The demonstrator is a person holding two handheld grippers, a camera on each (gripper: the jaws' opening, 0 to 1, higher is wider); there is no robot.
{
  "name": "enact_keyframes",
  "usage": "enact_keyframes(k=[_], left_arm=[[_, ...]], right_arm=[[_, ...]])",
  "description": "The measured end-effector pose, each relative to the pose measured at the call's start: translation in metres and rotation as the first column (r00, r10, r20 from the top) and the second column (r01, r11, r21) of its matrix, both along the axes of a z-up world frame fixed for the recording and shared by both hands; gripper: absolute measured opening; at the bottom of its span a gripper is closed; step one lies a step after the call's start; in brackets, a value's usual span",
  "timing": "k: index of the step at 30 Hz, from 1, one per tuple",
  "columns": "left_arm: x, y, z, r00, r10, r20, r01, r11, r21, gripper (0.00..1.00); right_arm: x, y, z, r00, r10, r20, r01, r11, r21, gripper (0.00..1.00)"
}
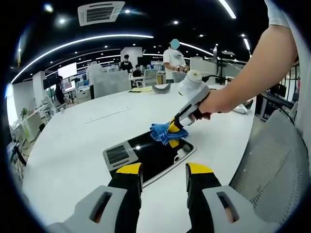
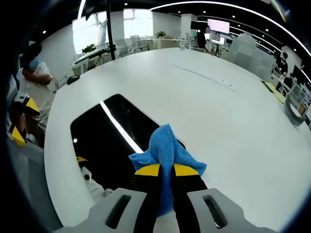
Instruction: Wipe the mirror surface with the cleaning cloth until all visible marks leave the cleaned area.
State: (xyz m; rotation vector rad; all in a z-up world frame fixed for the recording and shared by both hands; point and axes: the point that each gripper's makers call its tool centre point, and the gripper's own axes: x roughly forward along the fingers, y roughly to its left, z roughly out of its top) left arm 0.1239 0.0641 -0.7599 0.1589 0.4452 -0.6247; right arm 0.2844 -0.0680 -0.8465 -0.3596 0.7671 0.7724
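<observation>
In the left gripper view, the left gripper [image 1: 164, 171] rises from the bottom of the frame with its two yellow-tipped jaws apart and nothing between them. Just above the jaws, in the centre of the frame, the mirror [image 1: 148, 158] lies flat on the white table [image 1: 73, 145]; its dark surface reflects a ceiling light. At the upper right corner of the mirror, the right gripper [image 1: 176, 132] comes in from the right of the frame, held by a person's hand [image 1: 206, 108], and it presses the blue cleaning cloth [image 1: 160, 132] on the mirror edge. A grey mesh chair [image 1: 269, 160] fills the lower right of the frame. Farther, near the top centre, some people [image 1: 174, 60] stand behind the table in an office.

In the right gripper view, the right gripper [image 2: 166, 171] is at the bottom centre, its jaws closed on the cleaning cloth [image 2: 167, 145], which bunches up above the yellow tips. The cloth touches the near right part of the mirror [image 2: 104, 141], which lies at the left centre of the frame and shows a bright reflected line. The white table [image 2: 218, 107] stretches to the upper right. At the far left edge, the left gripper [image 2: 19, 121] is seen with its yellow tips.
</observation>
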Motion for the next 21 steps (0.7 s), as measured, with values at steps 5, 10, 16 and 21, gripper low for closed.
enact_keyframes(k=[5,10,16,21], left_arm=[[0.0001,0.0002,-0.0003,1.000,0.001,-0.001,-0.001,1.000,0.000,0.34],[0.0001,-0.0002,-0.0005,1.000,0.000,-0.002,0.000,1.000,0.001,0.34],[0.0000,-0.0002,-0.0010,1.000,-0.002,-0.005,0.002,1.000,0.003,0.34],[0.0000,-0.0006,-0.0007,1.000,-0.004,-0.005,0.004,1.000,0.003,0.34]], right_arm=[[0.0017,0.0003,0.0001,1.000,0.003,0.000,-0.003,1.000,-0.003,0.04],[0.0035,0.0004,0.0000,1.000,0.002,-0.002,-0.002,1.000,-0.002,0.04],[0.0052,0.0006,0.0003,1.000,0.002,-0.001,-0.002,1.000,-0.001,0.04],[0.0069,0.0008,0.0002,1.000,0.001,-0.002,-0.001,1.000,0.001,0.04]])
